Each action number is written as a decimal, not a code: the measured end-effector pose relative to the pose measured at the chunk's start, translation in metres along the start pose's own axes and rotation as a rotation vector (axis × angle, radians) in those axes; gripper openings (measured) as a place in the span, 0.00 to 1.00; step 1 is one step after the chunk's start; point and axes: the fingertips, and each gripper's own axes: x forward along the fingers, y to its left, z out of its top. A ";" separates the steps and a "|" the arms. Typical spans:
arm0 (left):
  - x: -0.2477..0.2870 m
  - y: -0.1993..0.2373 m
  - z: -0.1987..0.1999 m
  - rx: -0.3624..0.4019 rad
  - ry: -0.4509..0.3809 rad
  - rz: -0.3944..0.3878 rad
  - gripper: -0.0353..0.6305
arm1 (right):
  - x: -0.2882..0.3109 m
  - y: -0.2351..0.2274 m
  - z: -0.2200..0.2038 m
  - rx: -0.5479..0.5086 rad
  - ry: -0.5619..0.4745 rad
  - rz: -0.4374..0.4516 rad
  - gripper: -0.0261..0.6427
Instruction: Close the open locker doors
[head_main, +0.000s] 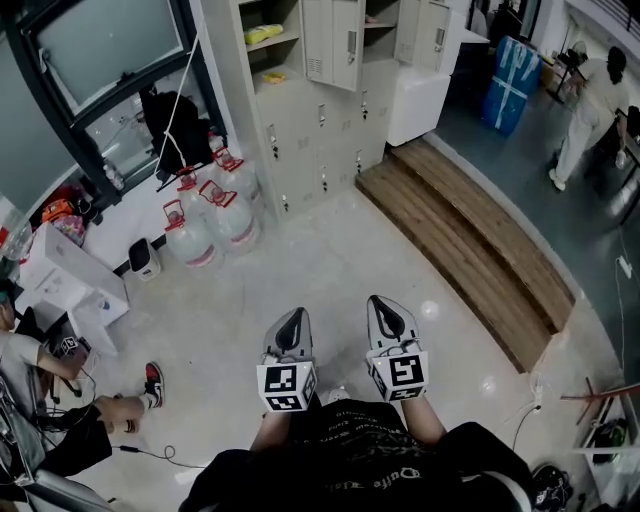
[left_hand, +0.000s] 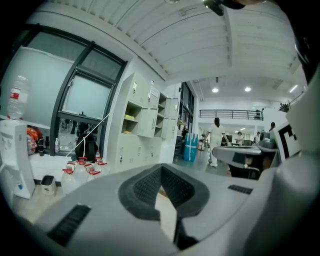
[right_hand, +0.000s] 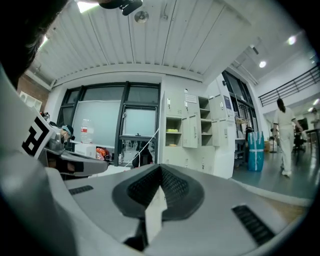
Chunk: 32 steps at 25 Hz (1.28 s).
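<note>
The beige locker bank (head_main: 320, 120) stands far ahead by the window. Two upper doors hang open: one (head_main: 335, 42) beside a shelf of yellow items (head_main: 262, 35), another (head_main: 422, 30) further right. The same lockers (left_hand: 145, 125) show in the left gripper view, and again (right_hand: 192, 132) in the right gripper view with an open door (right_hand: 190, 131). My left gripper (head_main: 290, 328) and right gripper (head_main: 388, 318) are held side by side low in front of me, well short of the lockers. Both are shut with nothing between the jaws, as the left gripper (left_hand: 161, 175) and right gripper (right_hand: 160, 176) show in their own views.
Several water jugs (head_main: 215, 215) with red caps stand left of the lockers. A wooden step platform (head_main: 470, 240) runs along the right. A person in white (head_main: 590, 110) walks at far right near a blue package (head_main: 510, 85). A seated person (head_main: 40, 400) and white box (head_main: 70, 280) are at left.
</note>
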 end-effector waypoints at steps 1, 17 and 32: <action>0.003 0.001 -0.003 0.009 0.009 0.006 0.06 | 0.001 -0.001 -0.004 0.007 0.008 0.001 0.05; 0.121 0.034 0.005 0.028 0.035 -0.032 0.06 | 0.089 -0.052 -0.020 0.020 0.068 -0.033 0.05; 0.277 0.134 0.063 0.086 0.019 -0.106 0.06 | 0.266 -0.080 -0.003 0.060 0.051 -0.085 0.05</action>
